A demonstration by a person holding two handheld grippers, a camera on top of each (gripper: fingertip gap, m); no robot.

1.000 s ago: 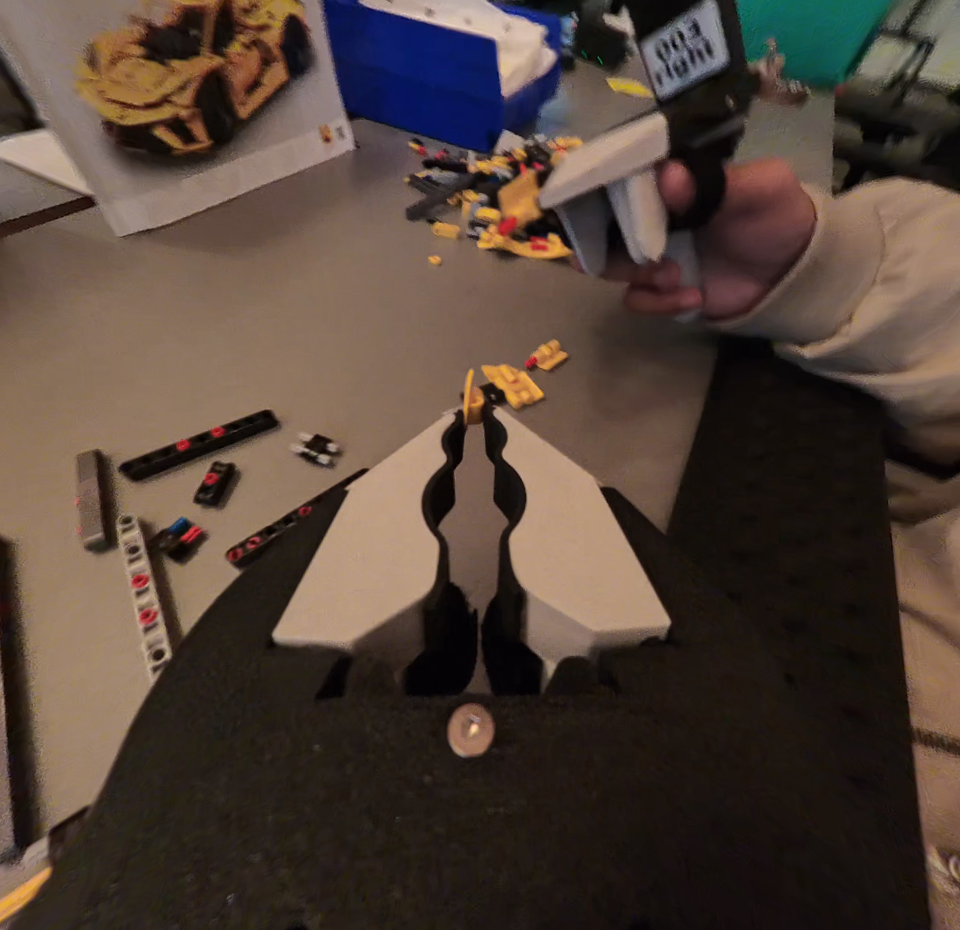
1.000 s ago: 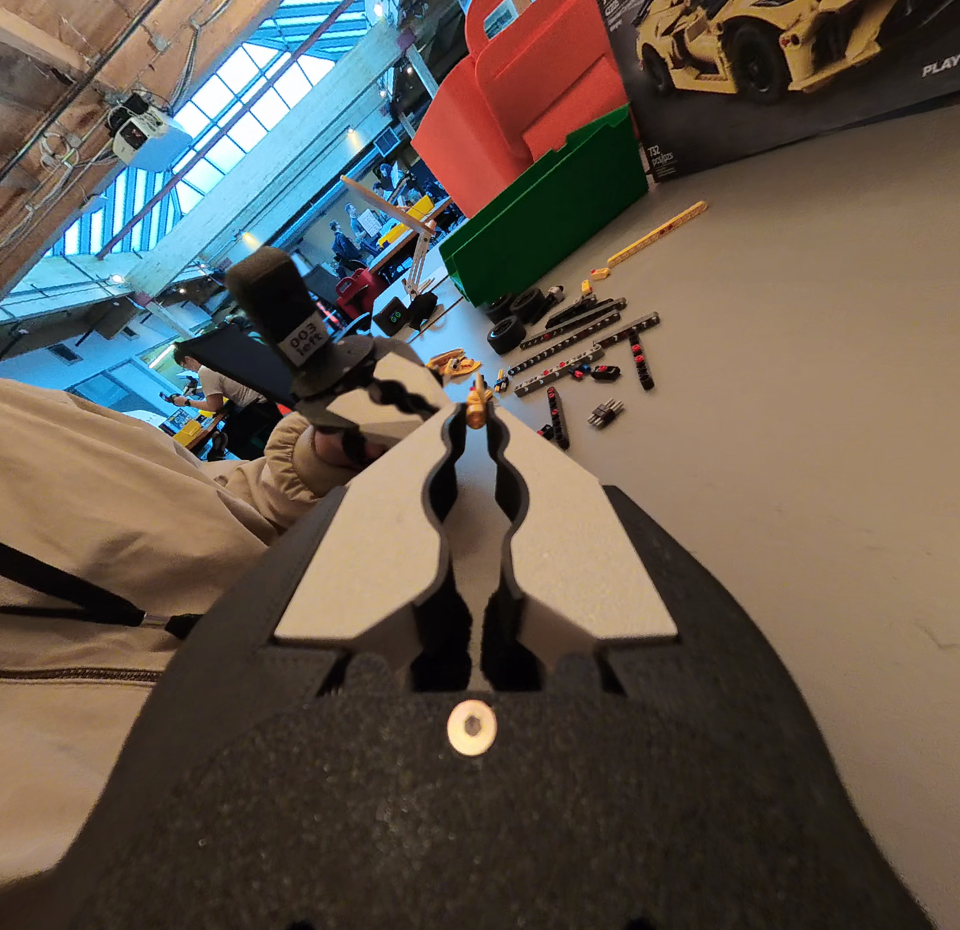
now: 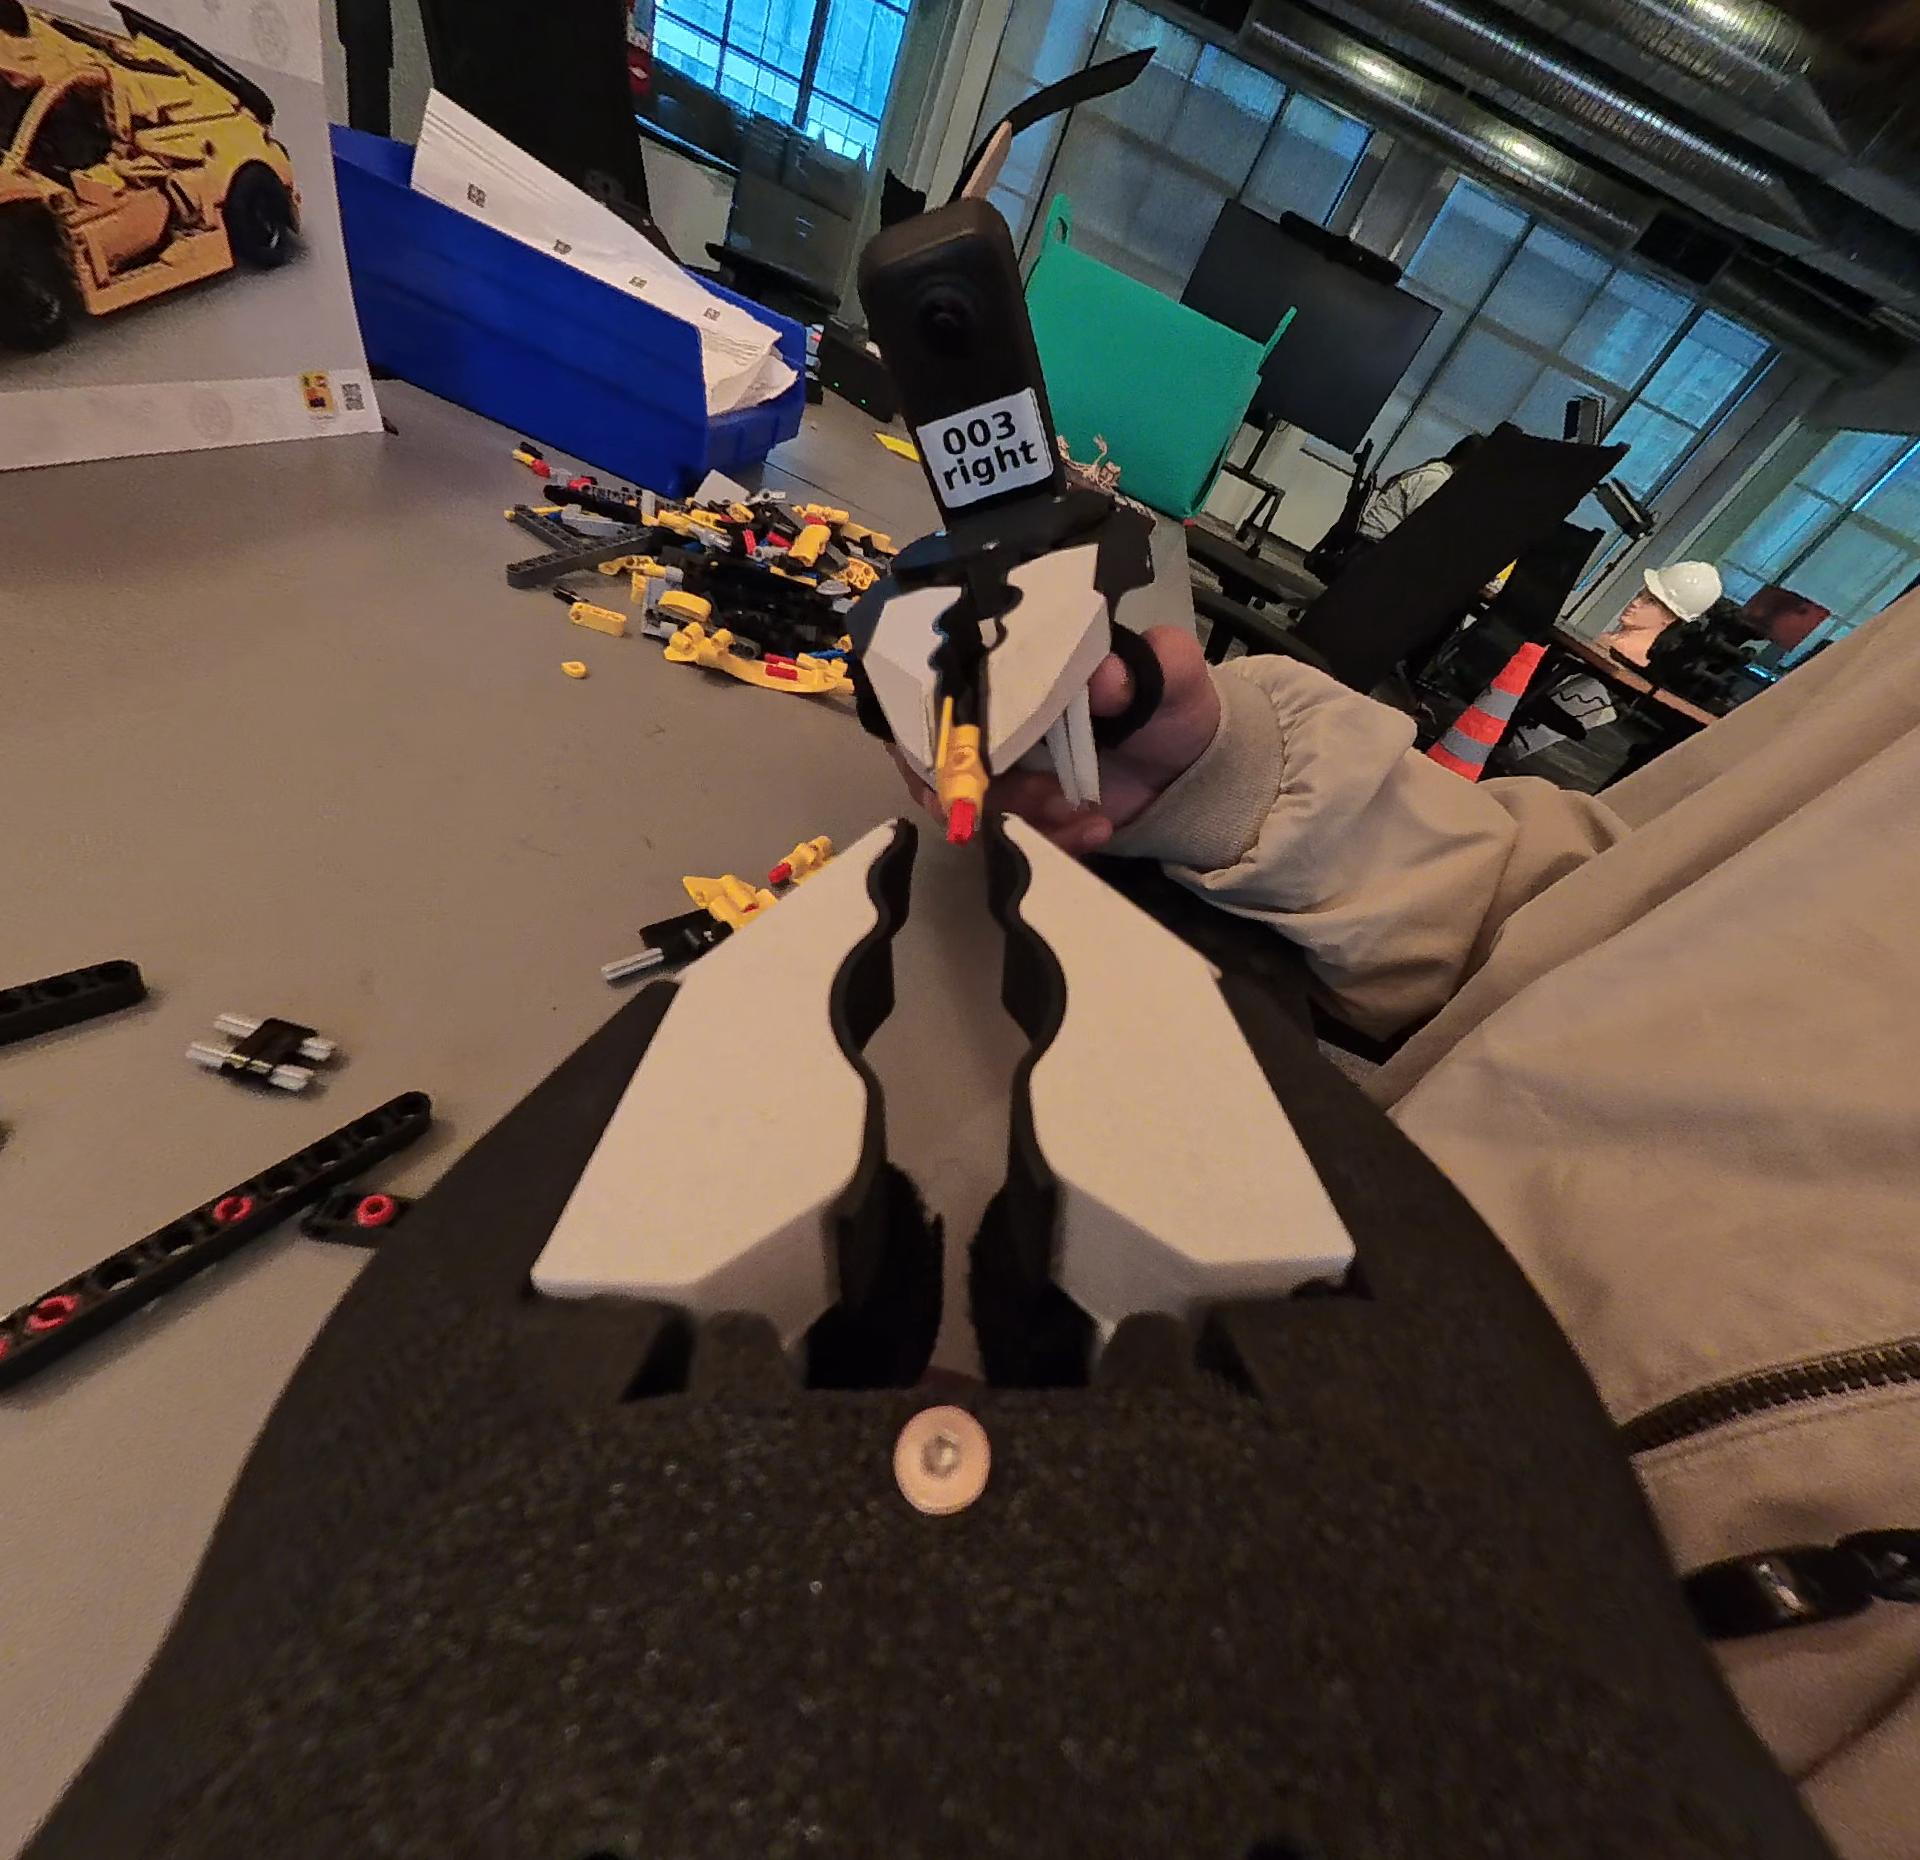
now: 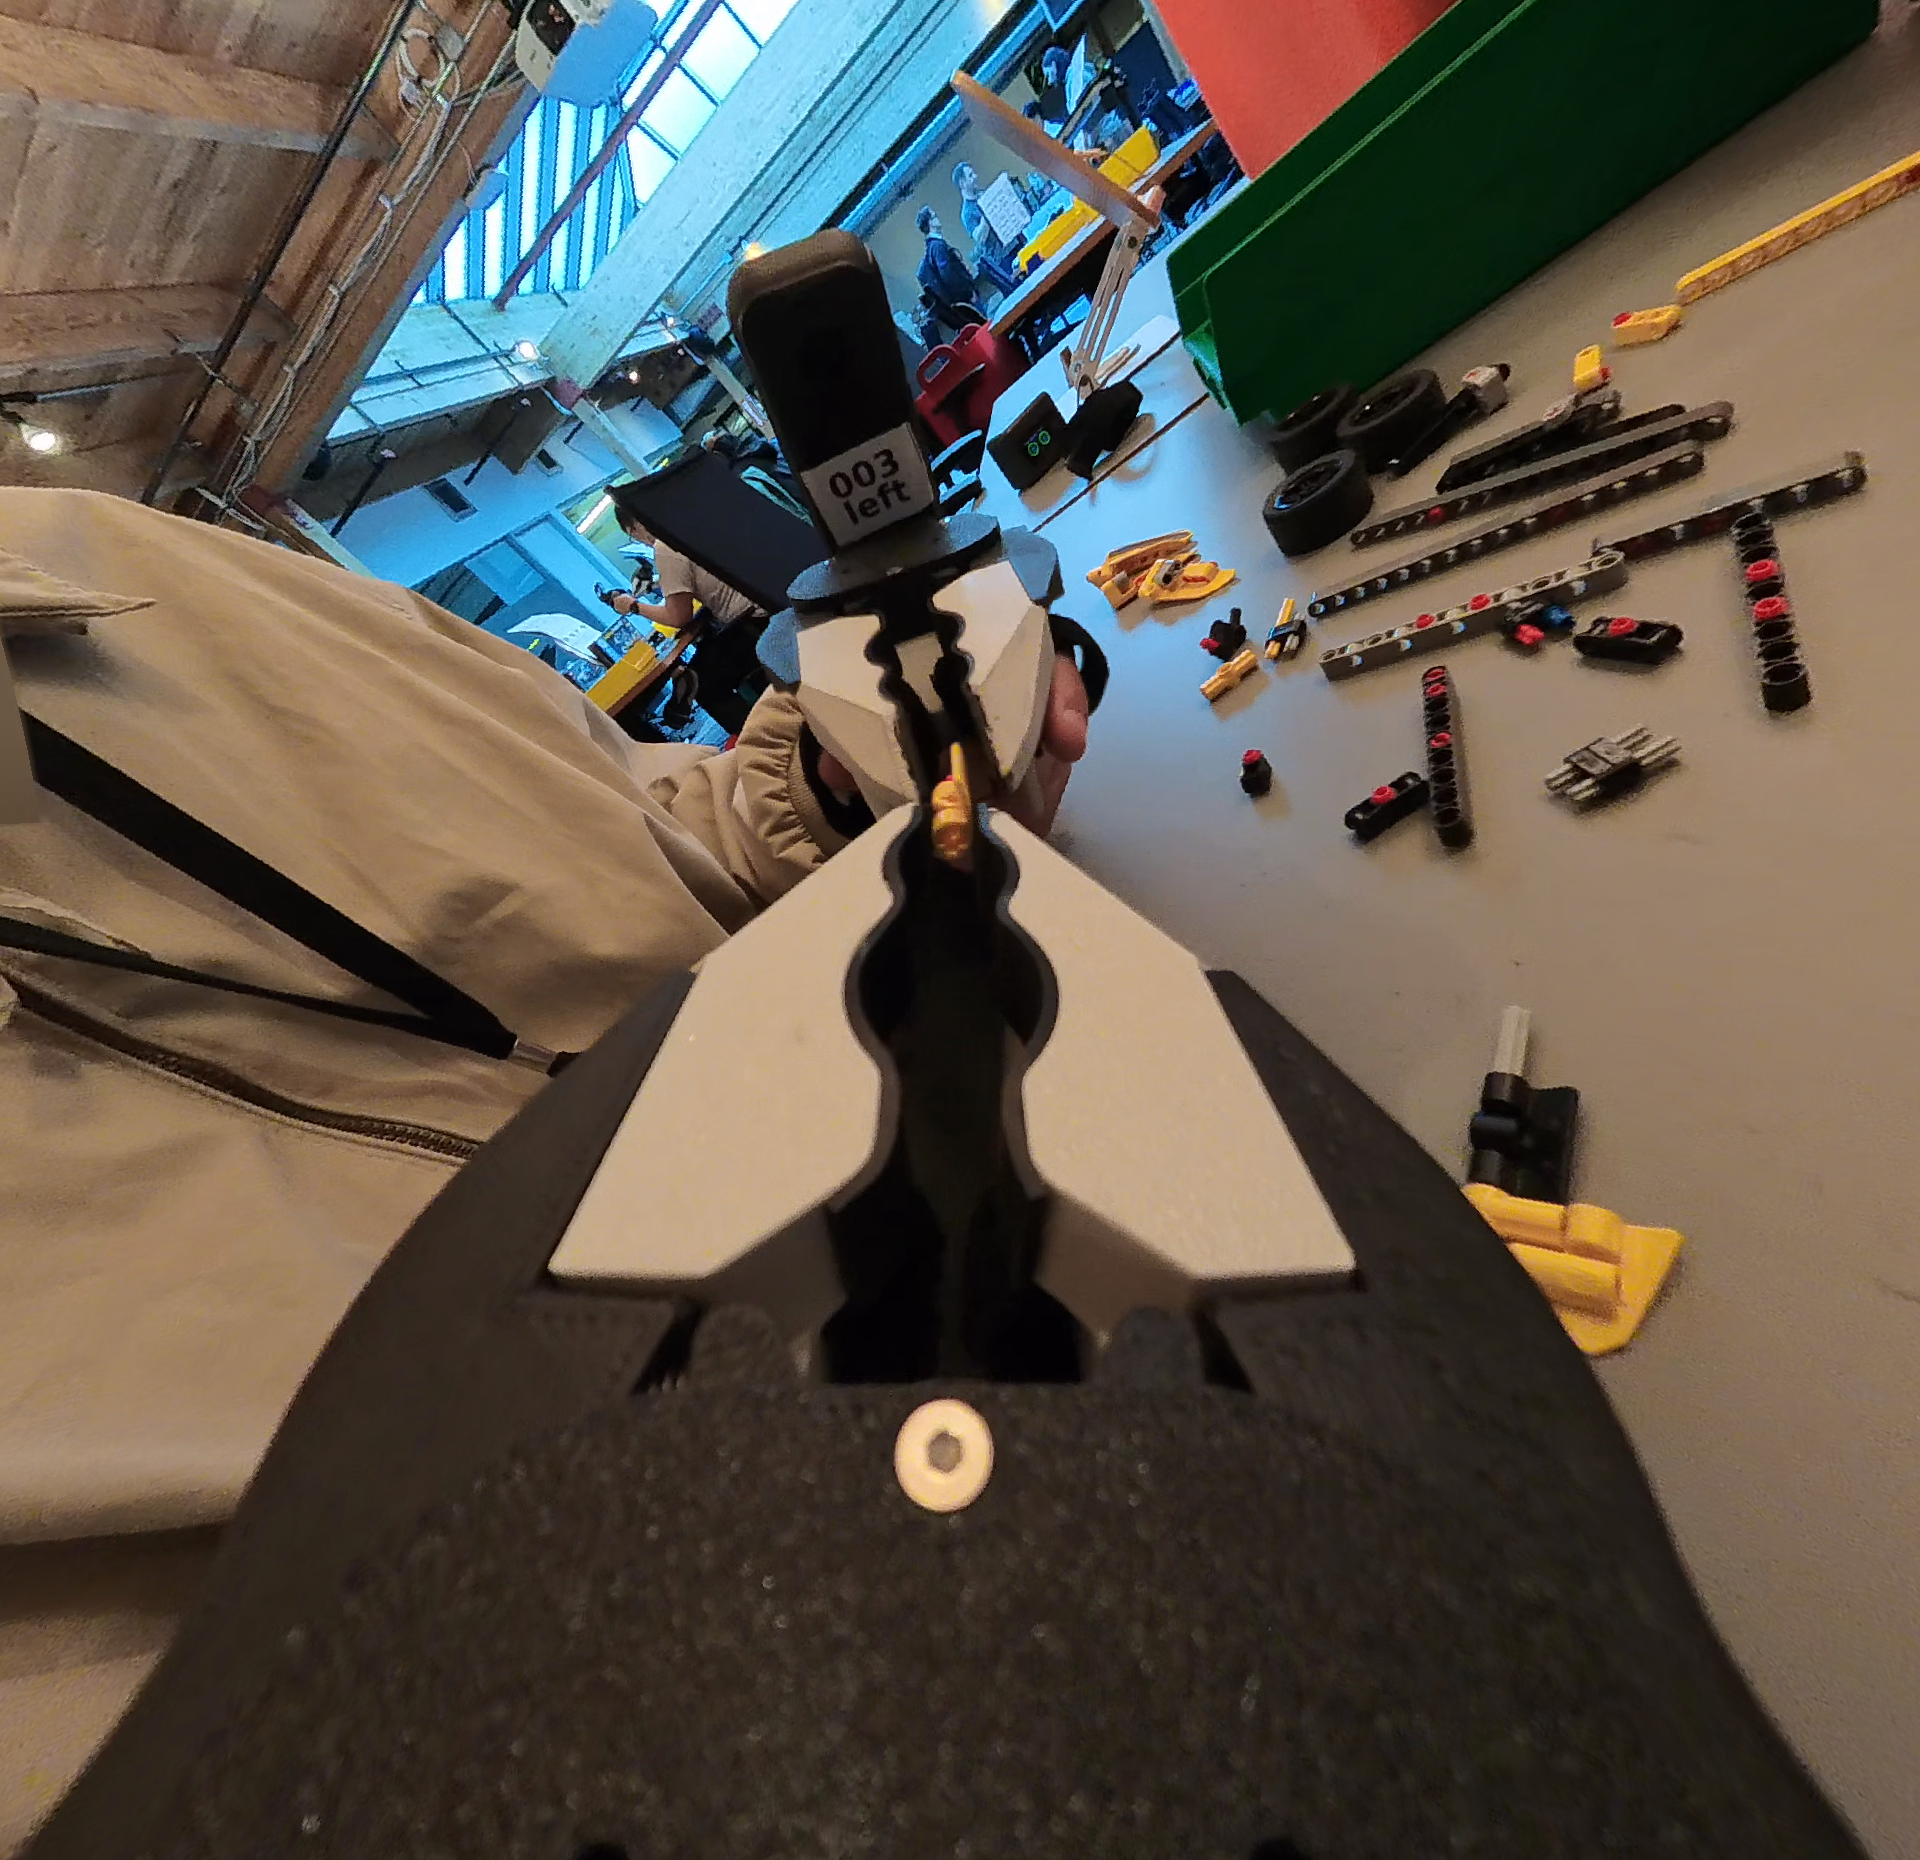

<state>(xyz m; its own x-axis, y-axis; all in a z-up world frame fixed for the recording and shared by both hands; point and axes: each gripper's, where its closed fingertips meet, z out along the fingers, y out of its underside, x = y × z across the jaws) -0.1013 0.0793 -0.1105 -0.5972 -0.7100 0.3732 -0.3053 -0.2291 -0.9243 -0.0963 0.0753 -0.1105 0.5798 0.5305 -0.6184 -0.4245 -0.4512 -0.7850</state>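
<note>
My right gripper (image 4: 951, 825) is shut on a small yellow piece (image 4: 948, 813). In the left wrist view that piece (image 3: 961, 761) has a red pin at its end. My left gripper (image 3: 953, 836) faces it tip to tip, above the grey table (image 3: 312, 719). Its jaws stand a narrow gap apart, and the red pin sits right at that gap. I see nothing held in the left gripper. The right gripper (image 3: 961, 771) shows in the left wrist view, held by a hand in a beige sleeve. The left gripper (image 4: 954, 771) shows in the right wrist view.
A pile of yellow and black bricks (image 3: 727, 584) lies before a blue bin (image 3: 520, 345). Black beams (image 3: 208, 1239) lie at the left. A green bin (image 4: 1507, 200), black wheels (image 4: 1320, 501), grey beams (image 4: 1507, 584) and a yellow part (image 4: 1569, 1270) are on the table. My left and right fingertips are right by each other.
Both grippers have lifted and turned to face each other tip to tip. The left gripper's jaws have parted, and the yellow piece it held no longer shows between them.
</note>
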